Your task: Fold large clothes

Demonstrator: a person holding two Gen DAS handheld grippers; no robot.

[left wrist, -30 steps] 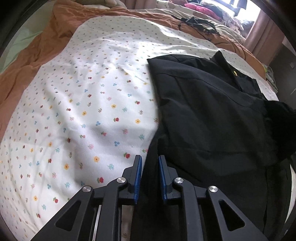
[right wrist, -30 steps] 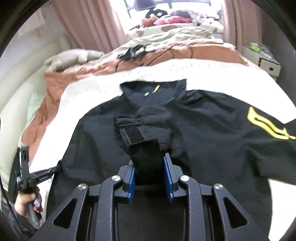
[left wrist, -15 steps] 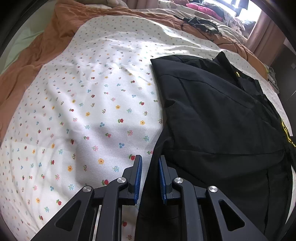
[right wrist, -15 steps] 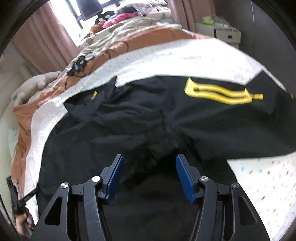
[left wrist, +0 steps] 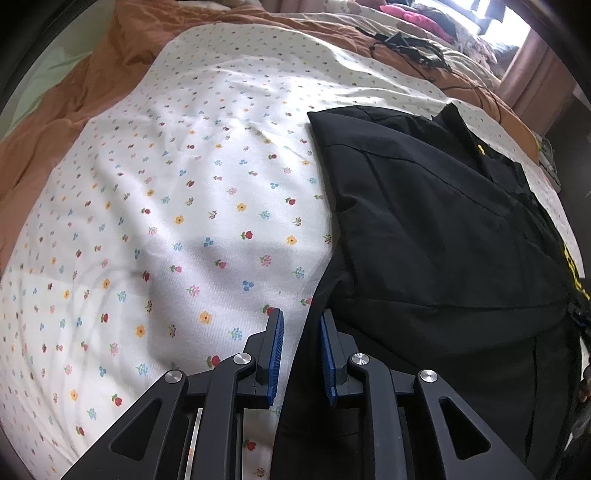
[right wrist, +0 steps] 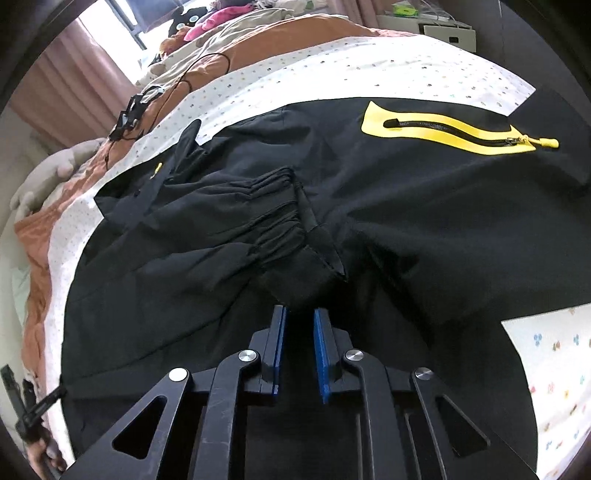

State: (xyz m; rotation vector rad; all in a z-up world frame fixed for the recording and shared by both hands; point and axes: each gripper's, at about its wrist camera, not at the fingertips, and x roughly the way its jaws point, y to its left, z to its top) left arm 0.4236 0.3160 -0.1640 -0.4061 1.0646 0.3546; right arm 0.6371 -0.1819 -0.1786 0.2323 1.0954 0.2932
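Observation:
A black jacket lies spread on the flowered sheet. My left gripper sits at the jacket's left hem; the dark edge runs between its blue pads, and the jaws are opening slightly. In the right wrist view the jacket shows a yellow zip pocket, and a sleeve with a gathered cuff lies folded across its front. My right gripper hovers just behind the cuff, its jaws closing to a narrow gap with nothing pinched. The left gripper and the hand holding it show at the jacket's corner.
An orange blanket borders the sheet on the far and left sides. Black cables and a small device lie on it. A grey plush toy sits at the left, a white bedside unit at the far right. Pink curtains hang behind.
My right gripper let go of the sleeve cuff, pulled back and down, and narrowed its jaws. The sleeve now rests across the jacket. The left gripper stayed at the hem.

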